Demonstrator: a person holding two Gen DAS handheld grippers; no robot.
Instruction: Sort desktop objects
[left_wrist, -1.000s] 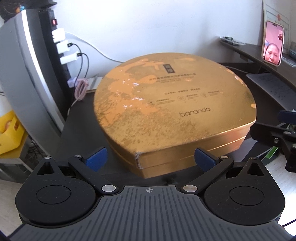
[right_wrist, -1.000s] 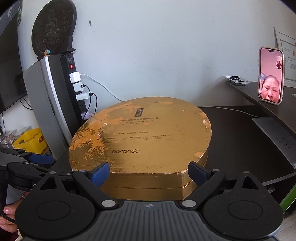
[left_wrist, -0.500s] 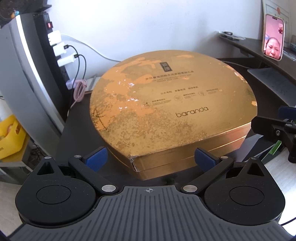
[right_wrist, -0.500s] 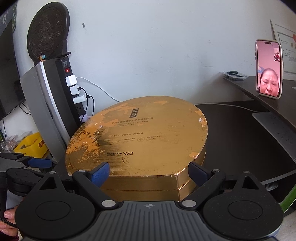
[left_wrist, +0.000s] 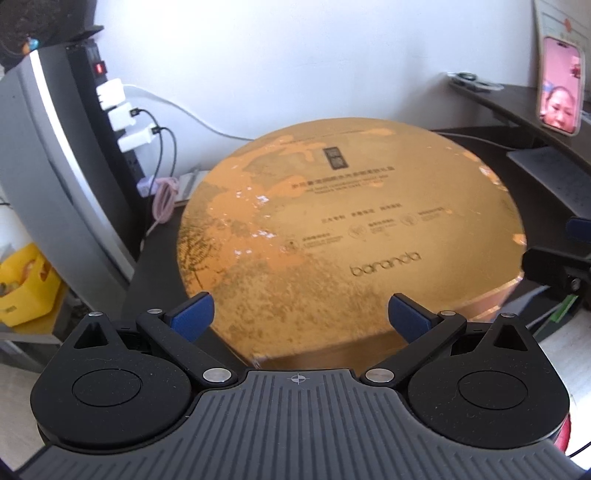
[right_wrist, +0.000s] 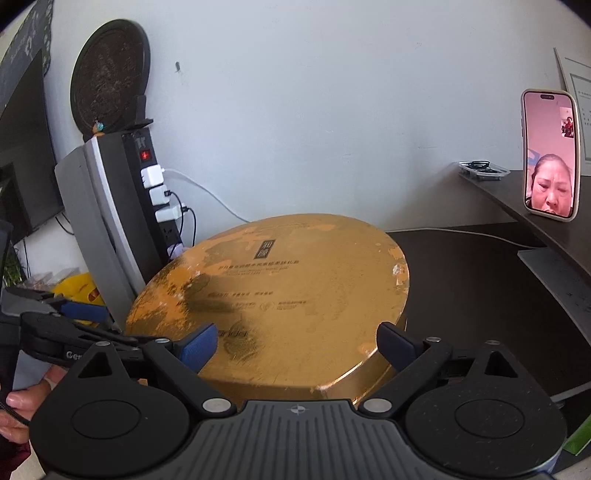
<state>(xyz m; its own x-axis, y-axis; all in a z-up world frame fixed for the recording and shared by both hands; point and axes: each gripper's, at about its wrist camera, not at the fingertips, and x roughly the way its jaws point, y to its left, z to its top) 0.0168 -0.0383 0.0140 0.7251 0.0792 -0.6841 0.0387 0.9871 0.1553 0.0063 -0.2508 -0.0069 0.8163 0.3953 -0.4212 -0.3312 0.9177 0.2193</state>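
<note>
The wide gold box (left_wrist: 351, 236) looks stiff, bulky and slick-lidded, best lifted by its side walls, with the left gripper (left_wrist: 300, 319) and the right gripper (right_wrist: 297, 345) both holding their jaws apart at its near edge.

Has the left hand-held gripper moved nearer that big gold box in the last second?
Yes. In the left wrist view the left hand-held gripper has closed in: its blue fingertips now overlap the gold box, whose front corner is nearly under the gripper's body.

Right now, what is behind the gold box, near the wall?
Behind the gold box a pink coiled cable lies under the black power strip with white chargers. The box hides the desk directly behind it.
</note>
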